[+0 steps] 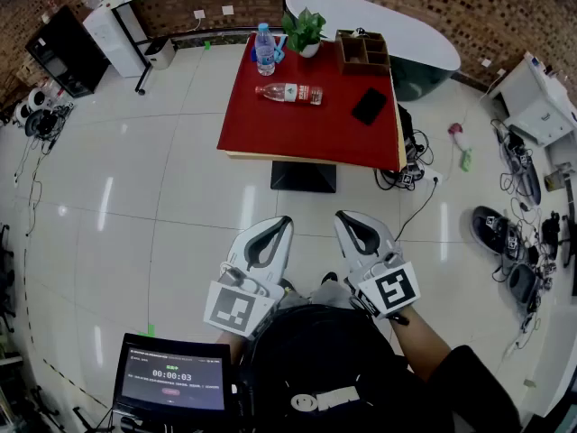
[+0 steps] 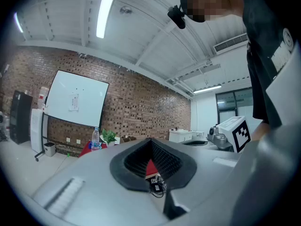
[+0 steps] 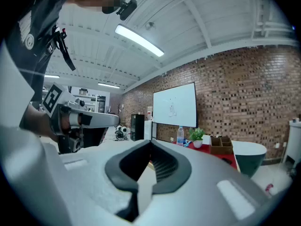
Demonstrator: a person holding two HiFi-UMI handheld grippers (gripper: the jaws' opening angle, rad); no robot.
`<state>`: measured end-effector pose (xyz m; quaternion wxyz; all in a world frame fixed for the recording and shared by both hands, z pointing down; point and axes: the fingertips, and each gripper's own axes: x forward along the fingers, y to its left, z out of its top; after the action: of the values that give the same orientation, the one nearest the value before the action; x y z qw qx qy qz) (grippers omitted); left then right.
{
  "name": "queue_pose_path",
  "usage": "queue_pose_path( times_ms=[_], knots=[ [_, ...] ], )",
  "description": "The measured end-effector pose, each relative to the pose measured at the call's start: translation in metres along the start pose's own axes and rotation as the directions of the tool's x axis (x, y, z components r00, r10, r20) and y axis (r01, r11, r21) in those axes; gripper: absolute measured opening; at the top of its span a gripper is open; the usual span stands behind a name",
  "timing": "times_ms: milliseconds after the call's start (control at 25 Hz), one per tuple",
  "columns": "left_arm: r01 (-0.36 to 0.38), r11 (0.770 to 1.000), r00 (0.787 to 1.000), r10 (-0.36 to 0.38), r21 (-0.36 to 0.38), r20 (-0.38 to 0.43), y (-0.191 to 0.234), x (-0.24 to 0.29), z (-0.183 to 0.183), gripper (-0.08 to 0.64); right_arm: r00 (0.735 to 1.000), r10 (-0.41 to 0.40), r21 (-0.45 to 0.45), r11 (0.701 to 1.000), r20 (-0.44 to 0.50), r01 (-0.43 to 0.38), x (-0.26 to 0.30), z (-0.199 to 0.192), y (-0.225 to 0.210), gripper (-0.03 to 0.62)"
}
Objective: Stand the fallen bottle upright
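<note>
The fallen bottle (image 1: 288, 92), clear with a red label, lies on its side on the far half of the red table (image 1: 306, 132). A second bottle (image 1: 264, 48) with a blue label stands upright at the table's far left corner; it also shows in the left gripper view (image 2: 96, 138) and the right gripper view (image 3: 180, 135). My left gripper (image 1: 278, 225) (image 2: 151, 142) and right gripper (image 1: 347, 220) (image 3: 150, 142) are held side by side close to my body, well short of the table. Both are shut with nothing in them. Neither gripper view shows the fallen bottle.
On the table are a potted plant (image 1: 305, 32), a wooden organizer (image 1: 362, 50) and a black phone (image 1: 370, 105). A white curved table (image 1: 424, 34) stands behind. Cables and shoes (image 1: 505, 233) litter the floor at right. A timer screen (image 1: 171, 382) sits at lower left.
</note>
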<state>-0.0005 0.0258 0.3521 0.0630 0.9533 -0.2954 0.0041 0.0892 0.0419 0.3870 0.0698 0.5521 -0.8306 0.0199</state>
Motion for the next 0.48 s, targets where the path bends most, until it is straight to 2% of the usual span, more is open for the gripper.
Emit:
queue_pose_path(
  times_ms=[200, 480],
  knots=[
    [-0.005, 1.0, 1.0, 0.005, 0.009, 0.006, 0.034, 0.005, 0.002, 0.0, 0.999, 0.054, -0.005, 0.999, 0.004, -0.054, 0.037, 0.008, 0.006, 0.005],
    [0.028, 1.0, 0.999, -0.027, 0.014, -0.018, 0.062, 0.05, -0.007, 0.0, 0.998, 0.065, -0.026, 0.998, -0.02, -0.065, 0.085, -0.003, -0.025, 0.005]
  ],
)
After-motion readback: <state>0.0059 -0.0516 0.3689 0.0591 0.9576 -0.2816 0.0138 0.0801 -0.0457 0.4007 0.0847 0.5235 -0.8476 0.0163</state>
